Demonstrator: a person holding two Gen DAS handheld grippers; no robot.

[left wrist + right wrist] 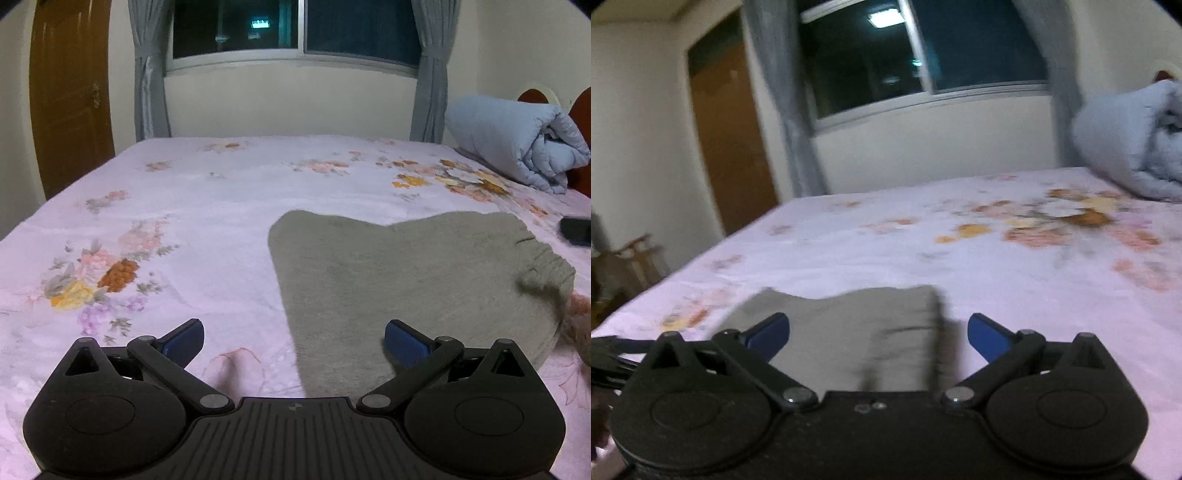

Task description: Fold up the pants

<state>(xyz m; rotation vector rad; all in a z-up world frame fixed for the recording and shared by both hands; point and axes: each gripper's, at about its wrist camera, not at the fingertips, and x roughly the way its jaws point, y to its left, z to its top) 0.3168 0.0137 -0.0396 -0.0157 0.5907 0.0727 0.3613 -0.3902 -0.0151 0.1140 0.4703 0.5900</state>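
Lying flat on a floral bed sheet [207,206], grey pants [406,280] are seen folded into a compact shape, with the gathered waistband turned toward the right edge in the left wrist view. Both tools are held just above the fabric with nothing between their blue pads. The left gripper [294,341] is shown with its fingers spread wide, one pad over bare sheet and the other over the near corner of the pants; no cloth is pinched. The right gripper [878,334] is likewise shown wide apart, its fingers straddling the near part of the garment without touching it, as far as the blurred picture allows.

The spread of both sets of fingers is judged to mean a release: the cloth appears to have been laid down and let go so that the fold can settle on the mattress. The blur in the right wrist view suggests that this tool is in motion.

A rolled pale-blue quilt [517,144] is stacked at the headboard end, well apart from the pants, and a dark object [576,230] lies near the sheet's right edge; what it is cannot be told. A night-dark window [295,29] with grey curtains faces the bed. Whether another fold is needed cannot be settled from these views.
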